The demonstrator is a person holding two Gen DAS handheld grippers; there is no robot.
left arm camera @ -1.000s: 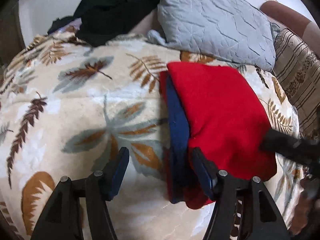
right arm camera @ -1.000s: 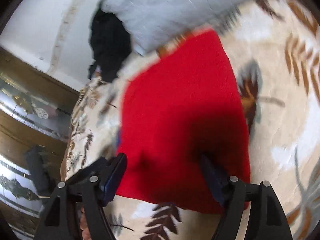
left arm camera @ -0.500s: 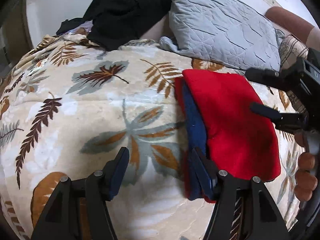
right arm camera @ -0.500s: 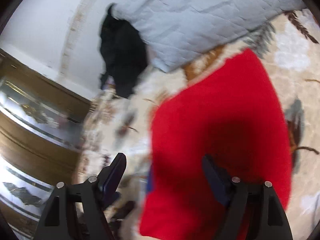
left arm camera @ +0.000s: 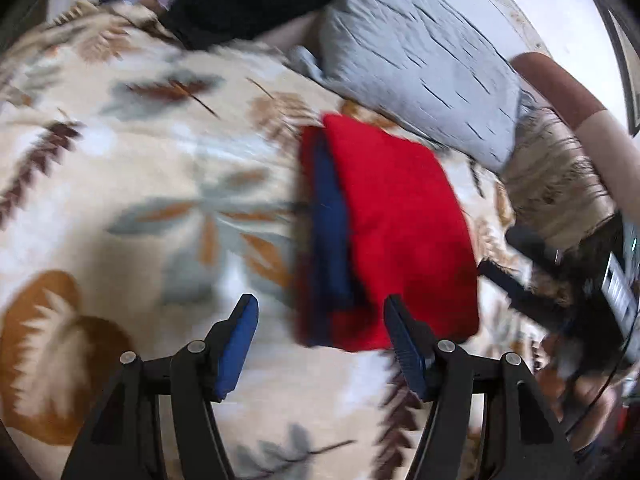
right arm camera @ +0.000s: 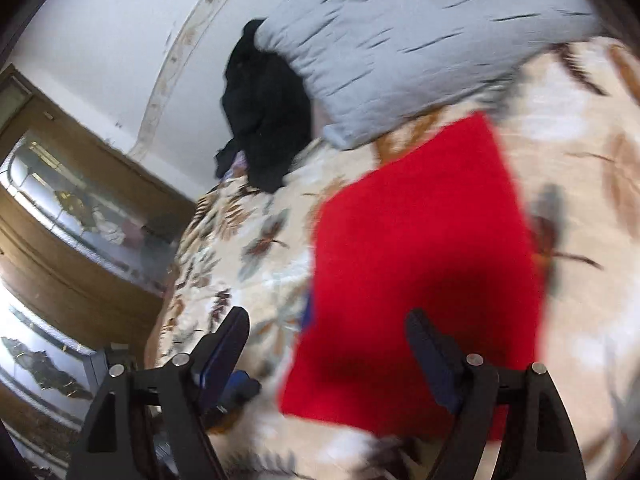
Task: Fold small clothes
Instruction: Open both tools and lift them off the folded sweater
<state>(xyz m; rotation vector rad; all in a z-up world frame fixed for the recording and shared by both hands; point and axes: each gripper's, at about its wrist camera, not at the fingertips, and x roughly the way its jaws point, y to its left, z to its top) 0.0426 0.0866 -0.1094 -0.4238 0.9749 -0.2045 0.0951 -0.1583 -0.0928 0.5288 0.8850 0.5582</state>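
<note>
Your folded red garment (left arm camera: pixel 400 232) lies flat on the leaf-print bed cover (left arm camera: pixel 160 184), blue layer showing at its left edge, just below the grey pillow (left arm camera: pixel 420 72). Both your left tongs (left arm camera: pixel 320 336) and right tongs (right arm camera: pixel 328 348) are spread wide, pinching nothing, hovering over its near edge.

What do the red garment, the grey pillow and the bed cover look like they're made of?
Red garment: soft matte knit or fleece, probably; no sheen, thick rounded folds, blue lining at the edge. Grey pillow: quilted woven fabric, going by its stitched lines and puckers. Bed cover: plush leaf-print blanket, it seems; blur hides the pile.
</note>
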